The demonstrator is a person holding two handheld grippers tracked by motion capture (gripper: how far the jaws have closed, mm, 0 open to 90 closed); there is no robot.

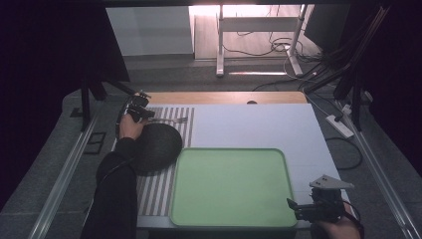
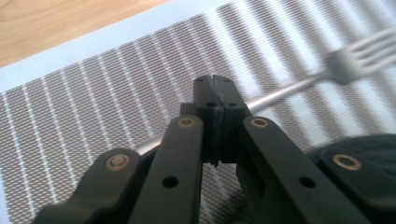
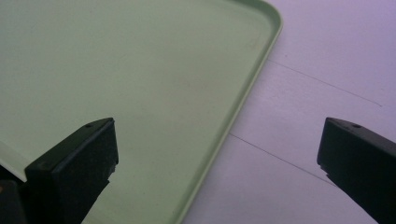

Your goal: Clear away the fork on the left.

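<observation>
A: Item one, left tool (image 2: 216, 100). Condition?

B: Jaws together, clamped on the handle of the fork (image 2: 355, 58). In the left gripper view the pads meet around the thin metal shaft; the handle runs out both sides of the grip, its tines up and to the right, blurred.

A: Location of the fork?

B: On the striped placemat (image 2: 116, 93), at the far left of the table (image 1: 259, 124). In the high view the fork (image 1: 175, 120) lies across the mat's far end, tines pointing toward the table's middle, with the left tool (image 1: 141, 112) at its handle end.

A: Adjacent items?

B: One dark round plate (image 1: 157, 144) on the same mat, just near of the fork; the person's left hand and dark sleeve pass over its left edge. Whether fork and plate touch cannot be told.

A: Item two, right tool (image 1: 293, 206).

B: Jaws wide apart, nothing between the pads. It sits at the near right corner of the table, well apart from the fork.

A: What lies below it?

B: The green tray (image 3: 140, 70). In the right gripper view one jaw is over the tray, the other over the pale table surface, and the tray's rim runs between them.
</observation>
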